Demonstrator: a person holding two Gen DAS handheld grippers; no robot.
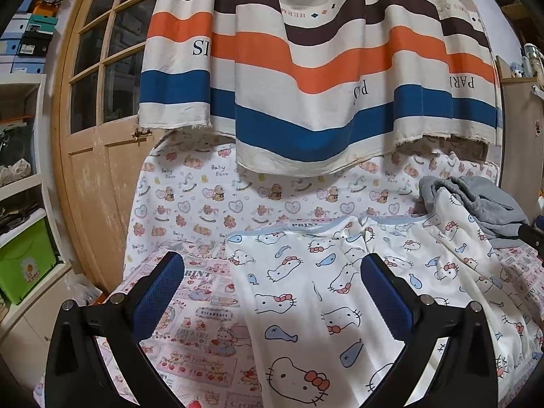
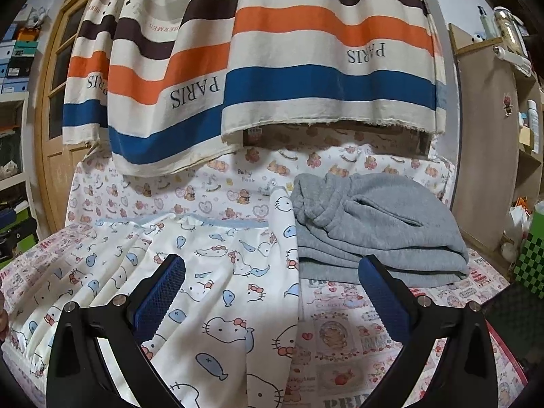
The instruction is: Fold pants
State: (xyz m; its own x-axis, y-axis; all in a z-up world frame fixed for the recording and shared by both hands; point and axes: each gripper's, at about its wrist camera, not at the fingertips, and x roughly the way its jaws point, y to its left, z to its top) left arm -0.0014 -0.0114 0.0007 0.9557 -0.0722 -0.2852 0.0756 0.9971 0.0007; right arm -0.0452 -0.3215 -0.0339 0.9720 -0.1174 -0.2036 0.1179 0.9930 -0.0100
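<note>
Pants (image 1: 306, 306) white, cat-face and blue fish print, light-blue waistband. Sweater (image 2: 374, 231) at 2 o'clock, plain grey. Bed sheet (image 1: 204, 333) pink-white cartoon print; back cover (image 1: 210, 197) white with brown bears, hearts. Curtain (image 1: 306, 68) at 12 o'clock: cream, brown, orange, blue stripes. Tongs black, blue pads (image 1: 159, 292).

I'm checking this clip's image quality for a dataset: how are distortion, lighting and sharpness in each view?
Left wrist view: strong fisheye bends the wooden glazed door, corners vignette black, and the white cat-print pants are sharp and evenly lit. Right wrist view: same curvature, soft shadow under the striped hanging curtain, folded grey fleece garment in focus.
</note>
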